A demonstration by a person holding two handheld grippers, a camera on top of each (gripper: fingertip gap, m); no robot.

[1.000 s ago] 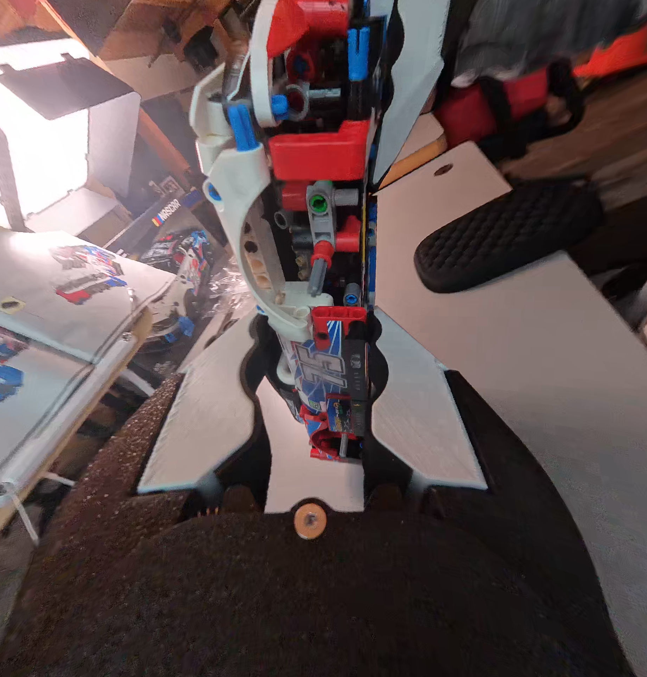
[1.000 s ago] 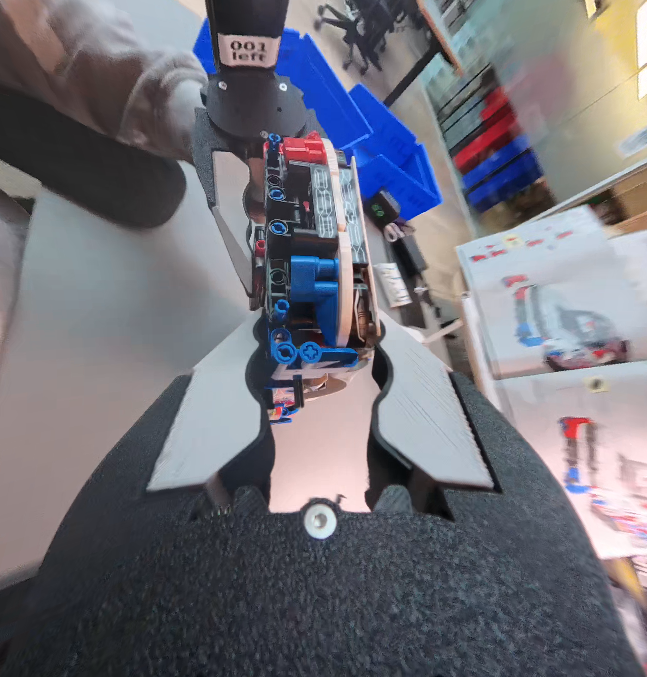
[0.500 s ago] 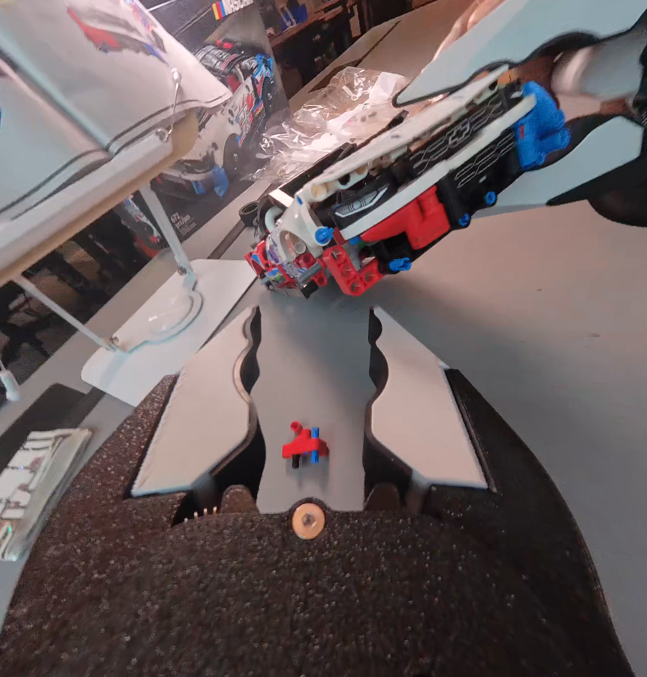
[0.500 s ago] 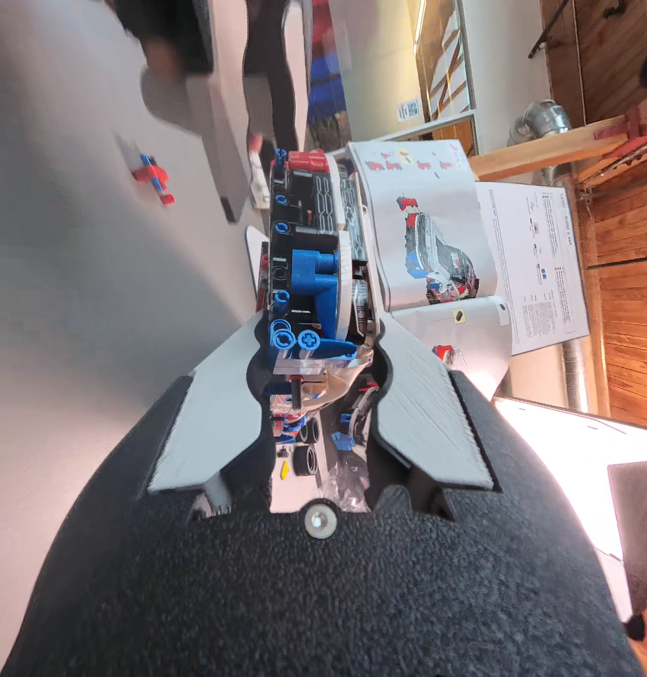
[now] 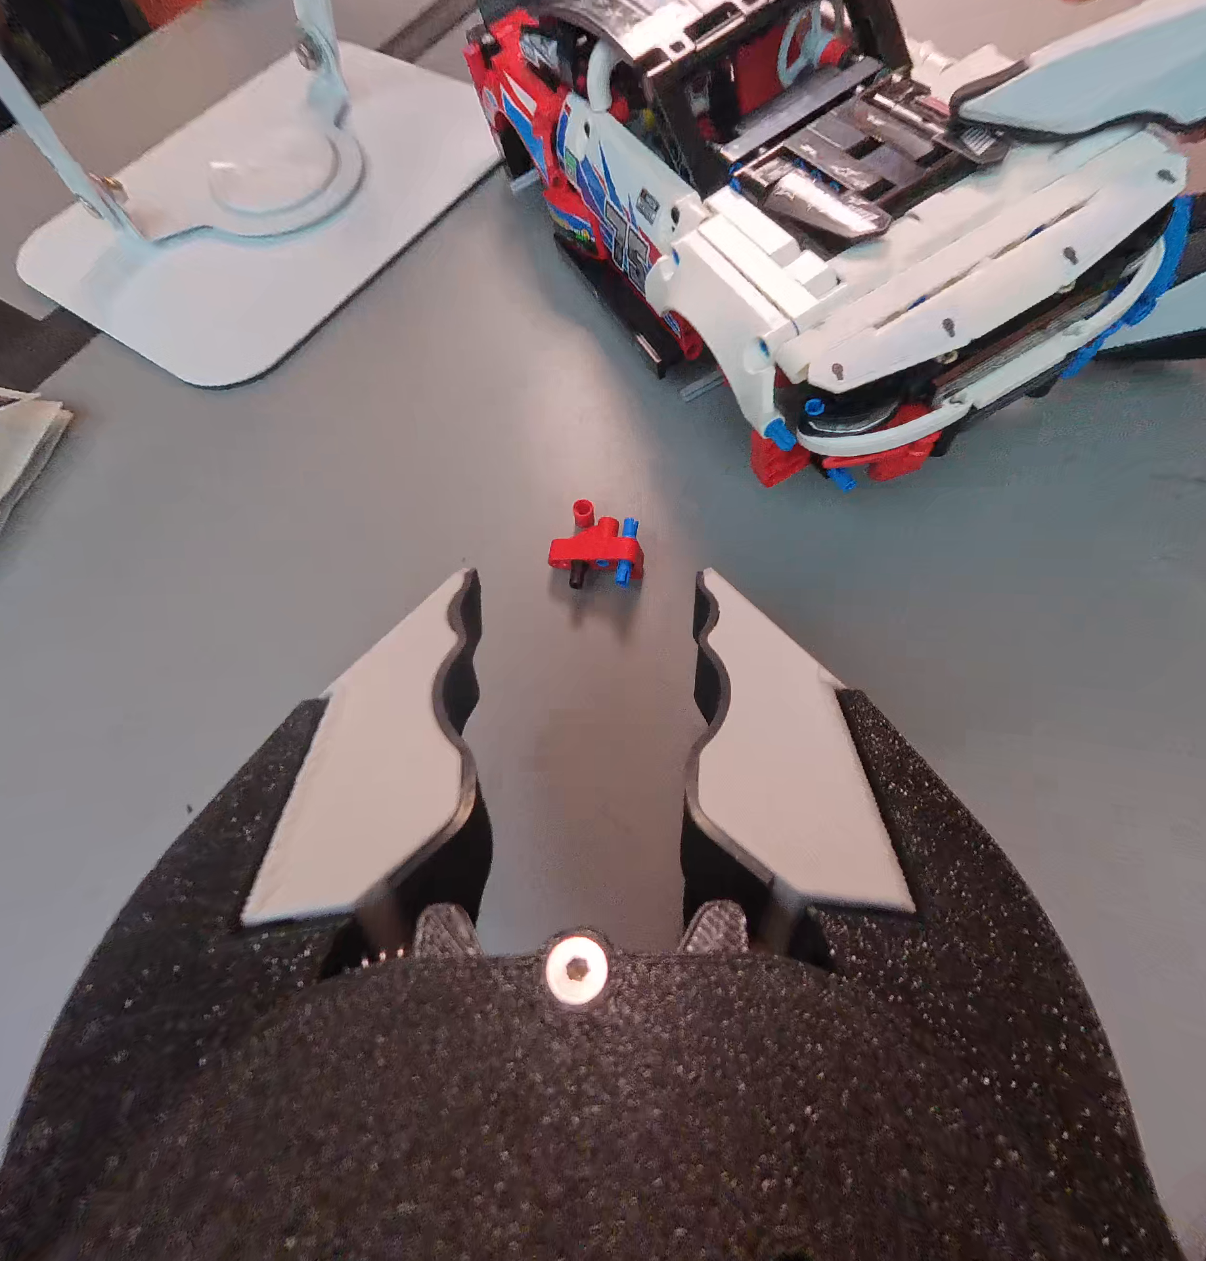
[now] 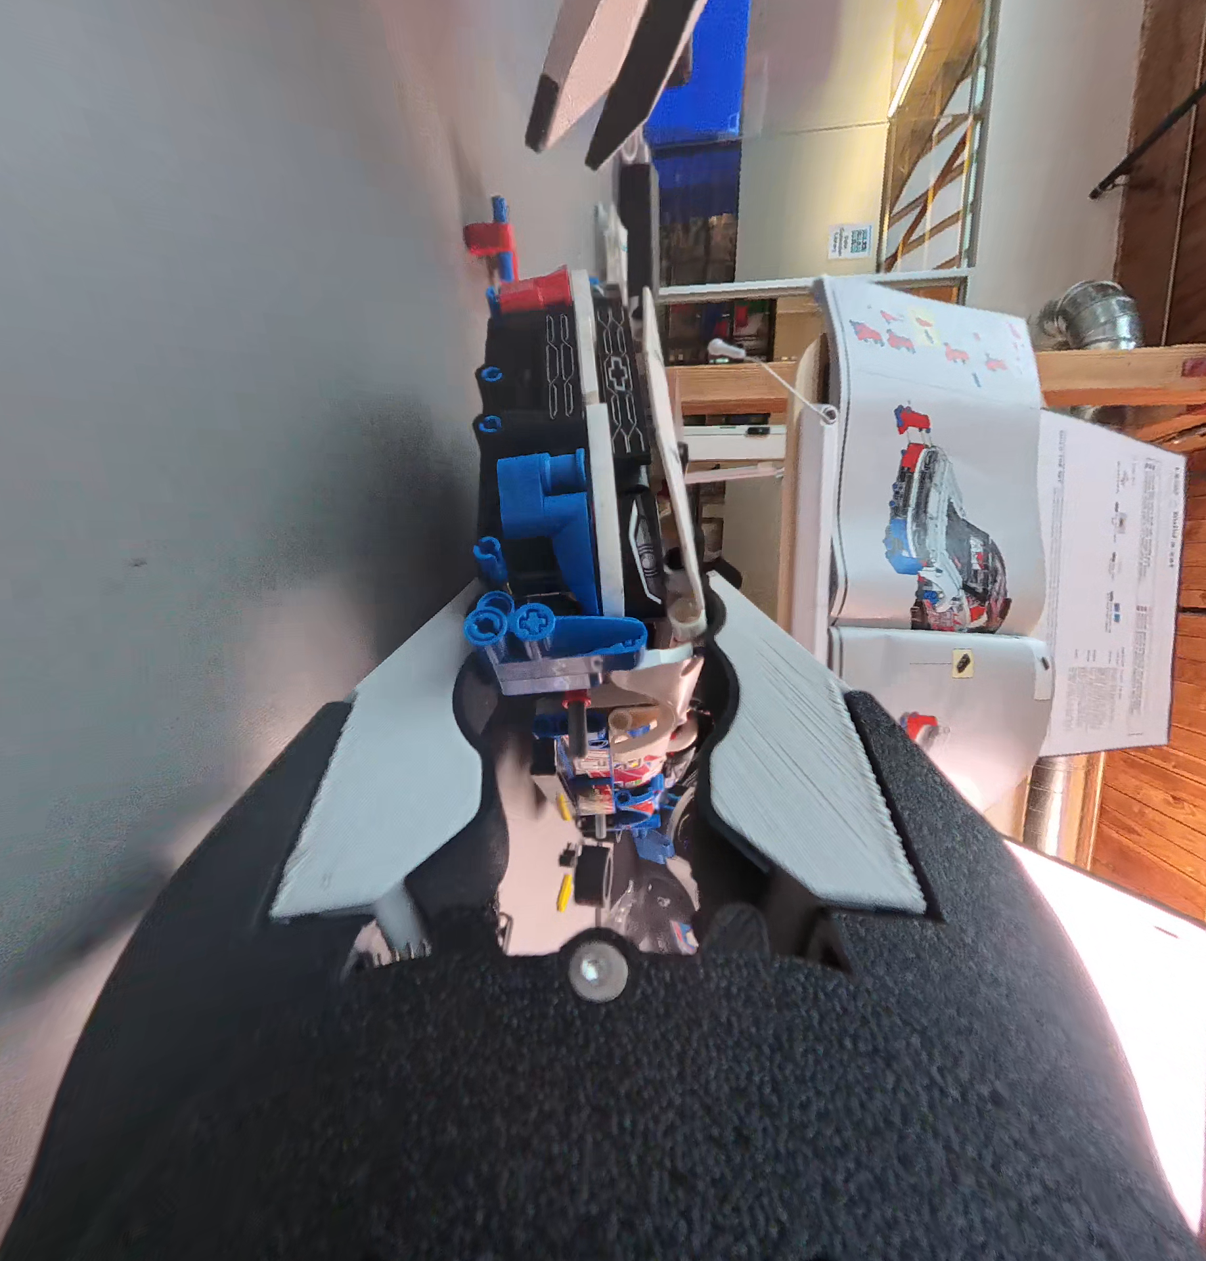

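Observation:
A red, white and blue brick-built toy car [image 5: 757, 239] sits low on the grey table [image 5: 313, 546], its front end held by my right gripper. In the right wrist view my right gripper [image 6: 593, 614] is shut on the car [image 6: 573, 512], which lies on its side in that view. My left gripper [image 5: 584, 580] is open and empty just above the table. A small red and blue brick piece [image 5: 597, 546] lies just ahead of its fingertips, apart from the car. The piece also shows in the right wrist view [image 6: 491, 235], below the left gripper's fingers [image 6: 586, 68].
A white stand base [image 5: 245, 225] stands at the far left, with folded papers [image 5: 6, 437] at the left edge. An open instruction booklet [image 6: 928, 477] rests on the stand. Loose small parts [image 6: 593, 873] lie behind the car. Blue bins [image 6: 696, 82] are far off.
My left gripper let go of the car, opened and drew back, so the small piece now lies ahead of its tips. My right gripper turned the car and brought it down to the table.

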